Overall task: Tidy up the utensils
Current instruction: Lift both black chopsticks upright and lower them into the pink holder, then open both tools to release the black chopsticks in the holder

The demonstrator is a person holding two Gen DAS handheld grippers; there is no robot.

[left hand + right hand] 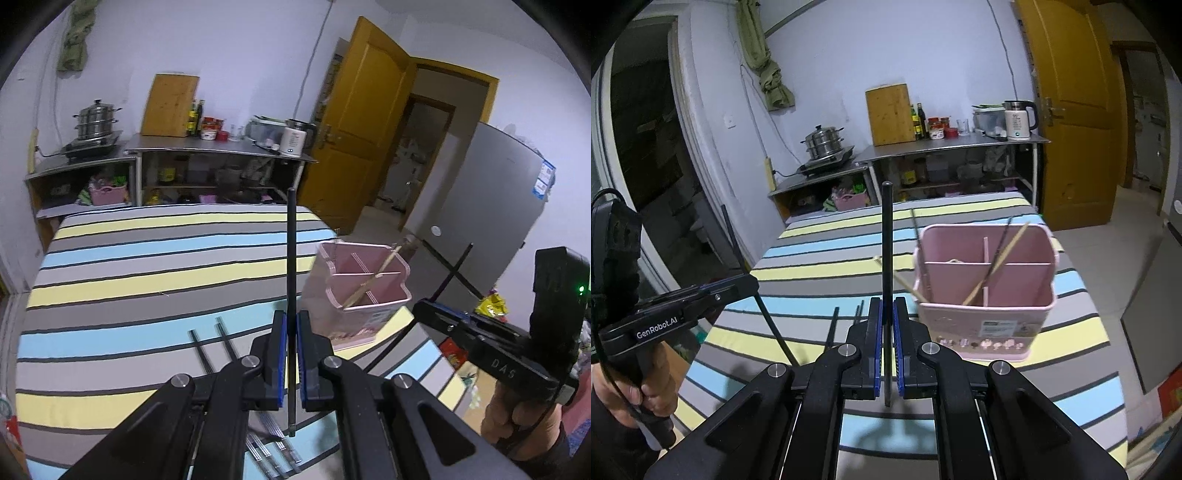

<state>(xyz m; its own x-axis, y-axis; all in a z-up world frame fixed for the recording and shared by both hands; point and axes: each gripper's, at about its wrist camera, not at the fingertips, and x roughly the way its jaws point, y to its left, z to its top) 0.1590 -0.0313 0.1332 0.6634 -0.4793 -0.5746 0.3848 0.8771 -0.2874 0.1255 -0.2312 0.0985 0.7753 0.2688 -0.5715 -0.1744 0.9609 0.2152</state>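
Note:
My left gripper [291, 315] is shut on a black chopstick [290, 240] that stands upright between its blue pads, above the striped tablecloth [147, 266]. My right gripper [887, 301] is likewise shut on an upright black chopstick [886, 240]. The pink divided utensil holder [986, 317] stands just right of it, with wooden and dark chopsticks leaning inside. In the left wrist view the holder [354, 314] is to the right, with the right gripper [428, 310] beyond it. Two loose black chopsticks [208, 350] lie on the cloth. The left gripper [750, 282] shows at the left.
Silver-tipped chopsticks [273, 454] lie under my left gripper near the table's front edge. Behind the table stands a steel counter [953, 146] with a steamer pot [822, 142], a cutting board and a kettle [1017, 120]. A yellow door [1071, 110] is at the right.

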